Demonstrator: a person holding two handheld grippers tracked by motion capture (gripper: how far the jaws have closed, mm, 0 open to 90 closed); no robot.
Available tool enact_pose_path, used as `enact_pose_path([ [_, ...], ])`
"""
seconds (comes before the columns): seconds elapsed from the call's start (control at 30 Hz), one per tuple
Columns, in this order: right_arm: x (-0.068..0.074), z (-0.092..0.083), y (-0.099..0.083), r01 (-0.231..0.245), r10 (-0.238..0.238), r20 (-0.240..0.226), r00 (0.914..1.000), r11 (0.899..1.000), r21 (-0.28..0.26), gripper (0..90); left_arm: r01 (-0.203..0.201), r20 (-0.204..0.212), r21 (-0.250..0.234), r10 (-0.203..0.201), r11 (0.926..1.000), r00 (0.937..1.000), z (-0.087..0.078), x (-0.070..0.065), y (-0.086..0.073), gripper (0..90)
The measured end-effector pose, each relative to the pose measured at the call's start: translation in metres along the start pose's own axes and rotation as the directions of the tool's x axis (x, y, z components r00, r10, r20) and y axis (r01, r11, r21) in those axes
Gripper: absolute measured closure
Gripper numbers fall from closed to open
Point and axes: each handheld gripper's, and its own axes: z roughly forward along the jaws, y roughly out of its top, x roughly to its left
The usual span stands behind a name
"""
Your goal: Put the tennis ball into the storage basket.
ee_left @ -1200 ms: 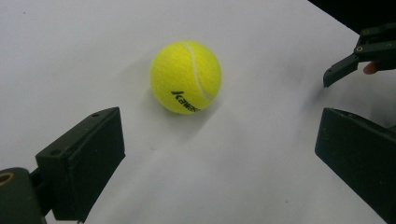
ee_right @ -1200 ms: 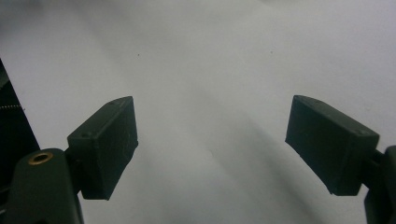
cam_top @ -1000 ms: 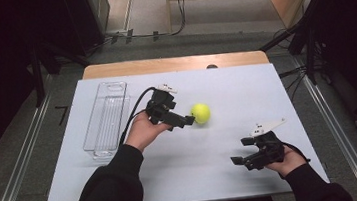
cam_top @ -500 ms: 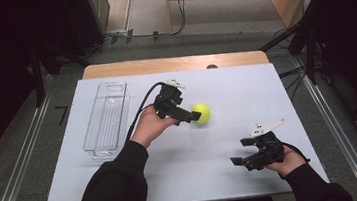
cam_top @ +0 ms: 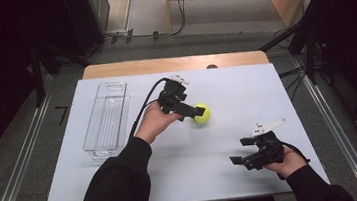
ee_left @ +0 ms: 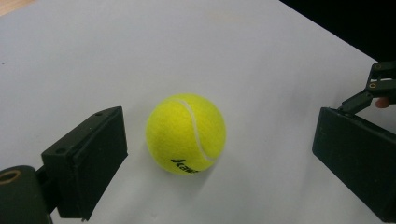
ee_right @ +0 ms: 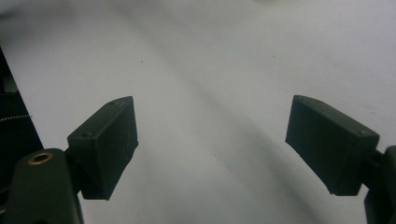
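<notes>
1. The yellow tennis ball [ee_left: 186, 134] sits on the white table top [cam_top: 246, 98], right of centre, well apart from the clear plastic tray [cam_top: 106, 118] at the table's left side.
2. The left gripper [cam_top: 196, 112] is at the ball. In the left gripper view its 2 black jaws stand spread on either side of the ball, with bare table showing between each pad and the felt. The jaws have just been closing a little, yet they do not press on the ball.
3. The step in hand looks like the grasp of the ball. The ball lies nearer the left-hand jaw than the other in the left gripper view, so shifting the gripper sideways until the gaps match would probably stop the first pad from nudging the ball away.
4. A round ball rolls easily, so the pads should probably meet it at its widest line, low enough that it cannot squirt upward or forward as they close.
5. Closing slowly and evenly seems wise. The felt gives some grip, so a modest squeeze should hold.
6. The right gripper [cam_top: 245, 160] rests low near the table's near right part, its jaws spread wide over bare table and pinching nothing. It is clear of the ball's likely path.
</notes>
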Motion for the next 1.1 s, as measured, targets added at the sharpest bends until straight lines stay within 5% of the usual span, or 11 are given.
enact_pose_path([
  [0.37,-0.003,-0.003,0.000,-0.038,0.039,0.024,0.9990,0.999,-0.015,14.8,0.001,0.001,-0.010,-0.001,1.0000,1.0000,0.011,0.004,0.005,3.8],
  [1.1,-0.002,0.000,0.000,-0.012,0.012,0.042,0.9990,1.000,-0.005,14.8,-0.006,-0.020,-0.003,0.006,1.0000,0.9998,0.034,0.003,0.023,5.4],
])
